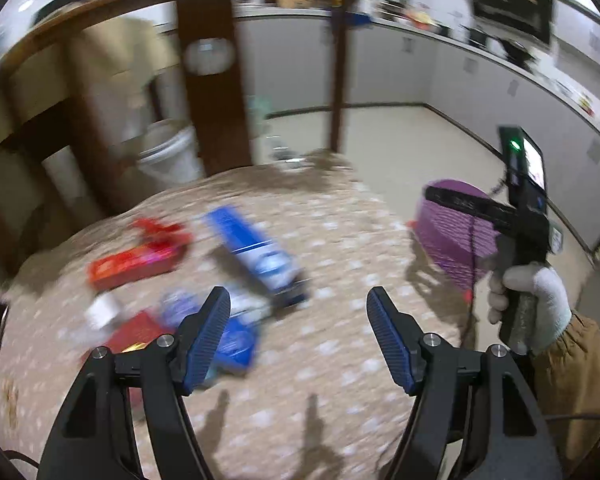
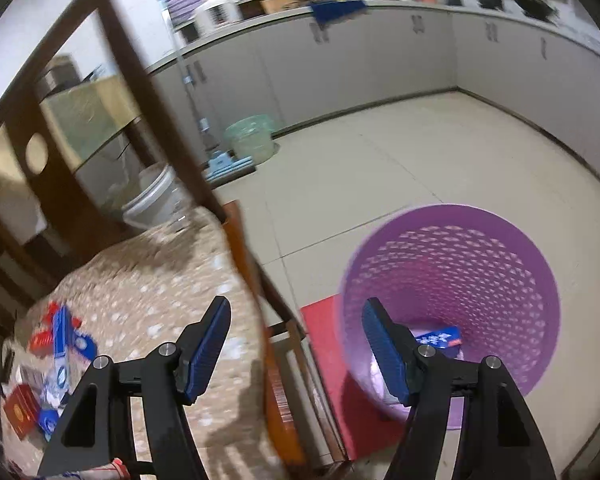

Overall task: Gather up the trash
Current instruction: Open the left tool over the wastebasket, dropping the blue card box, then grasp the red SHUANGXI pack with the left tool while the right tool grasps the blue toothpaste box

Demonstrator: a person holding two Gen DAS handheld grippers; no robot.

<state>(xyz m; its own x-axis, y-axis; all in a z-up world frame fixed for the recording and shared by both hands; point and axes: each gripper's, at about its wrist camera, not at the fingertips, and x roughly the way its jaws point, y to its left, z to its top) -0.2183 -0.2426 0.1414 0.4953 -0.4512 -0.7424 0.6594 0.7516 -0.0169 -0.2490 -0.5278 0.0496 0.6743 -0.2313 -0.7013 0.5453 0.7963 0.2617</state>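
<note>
Several pieces of trash lie on the patterned tablecloth (image 1: 300,360): a long blue box (image 1: 256,254), an orange-red box (image 1: 134,266), a red wrapper (image 1: 156,227), a dark red box (image 1: 134,330) and blue packets (image 1: 236,344). My left gripper (image 1: 298,320) is open and empty above the table, just right of the pile. My right gripper (image 2: 296,330) is open and empty over the table's right edge, beside the purple basket (image 2: 460,264) on the floor. A blue packet (image 2: 440,336) lies inside the basket. The right gripper's body shows in the left wrist view (image 1: 520,216).
A wooden chair (image 2: 156,92) stands behind the table. A white bucket (image 1: 168,152), a green tub (image 2: 250,138) and a mop (image 2: 224,164) are on the tiled floor. A red mat (image 2: 332,380) lies under the basket. Grey cabinets line the far walls.
</note>
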